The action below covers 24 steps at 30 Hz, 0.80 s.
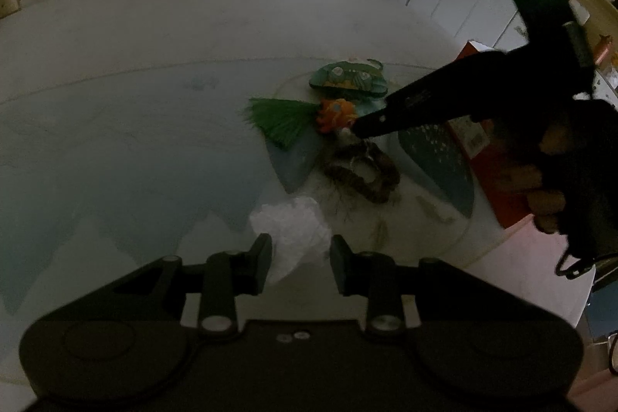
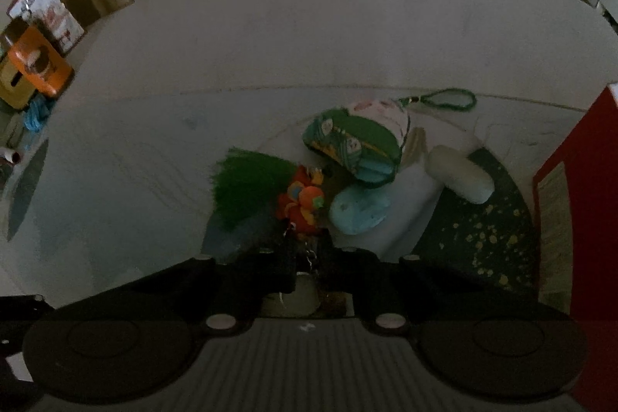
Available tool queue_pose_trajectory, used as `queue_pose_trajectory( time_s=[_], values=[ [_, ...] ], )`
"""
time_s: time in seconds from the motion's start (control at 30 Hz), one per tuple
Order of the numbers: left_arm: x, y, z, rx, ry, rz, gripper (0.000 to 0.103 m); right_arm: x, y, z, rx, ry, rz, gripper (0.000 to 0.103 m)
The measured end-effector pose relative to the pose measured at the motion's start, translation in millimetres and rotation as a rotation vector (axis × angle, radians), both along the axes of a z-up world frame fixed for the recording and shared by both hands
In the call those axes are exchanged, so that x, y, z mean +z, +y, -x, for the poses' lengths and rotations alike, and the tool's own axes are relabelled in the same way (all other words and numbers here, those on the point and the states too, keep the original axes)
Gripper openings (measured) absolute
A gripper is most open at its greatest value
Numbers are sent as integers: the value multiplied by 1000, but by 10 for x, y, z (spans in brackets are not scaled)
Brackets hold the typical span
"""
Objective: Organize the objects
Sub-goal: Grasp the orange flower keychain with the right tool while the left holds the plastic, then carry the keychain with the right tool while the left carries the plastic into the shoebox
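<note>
The right gripper (image 2: pixel 305 257) has its fingers clenched on the small metal chain (image 2: pixel 311 255) of the orange-and-red toy charm (image 2: pixel 301 205) on the table (image 2: pixel 270 37); the green tassel (image 2: pixel 247 184) could snag. The left gripper (image 1: pixel 301 263) is released over crumpled white plastic (image 1: pixel 291 222).

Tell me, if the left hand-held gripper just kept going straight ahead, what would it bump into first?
Most likely the crumpled white plastic wrap lying on the table just ahead of the left hand-held gripper, between its open fingers; depth is unclear.

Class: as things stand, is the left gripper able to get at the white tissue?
Probably yes: the left gripper is open, the white tissue lies just ahead between its fingers, and nothing stands between them.
</note>
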State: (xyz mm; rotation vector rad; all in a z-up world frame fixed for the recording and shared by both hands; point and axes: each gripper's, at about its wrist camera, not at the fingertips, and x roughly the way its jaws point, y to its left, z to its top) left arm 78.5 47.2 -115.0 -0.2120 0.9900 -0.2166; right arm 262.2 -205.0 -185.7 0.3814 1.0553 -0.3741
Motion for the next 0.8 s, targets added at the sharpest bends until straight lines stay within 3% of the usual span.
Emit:
queue_pose_trajectory(
  time_s=[0.37, 0.8],
  values=[
    [113, -35, 5, 7, -32, 6, 31, 528, 33, 265, -26, -116, -66, 4],
    [328, -167, 52, -25, -63, 23, 31, 1070, 13, 818, -82, -201, -60, 0]
  ],
)
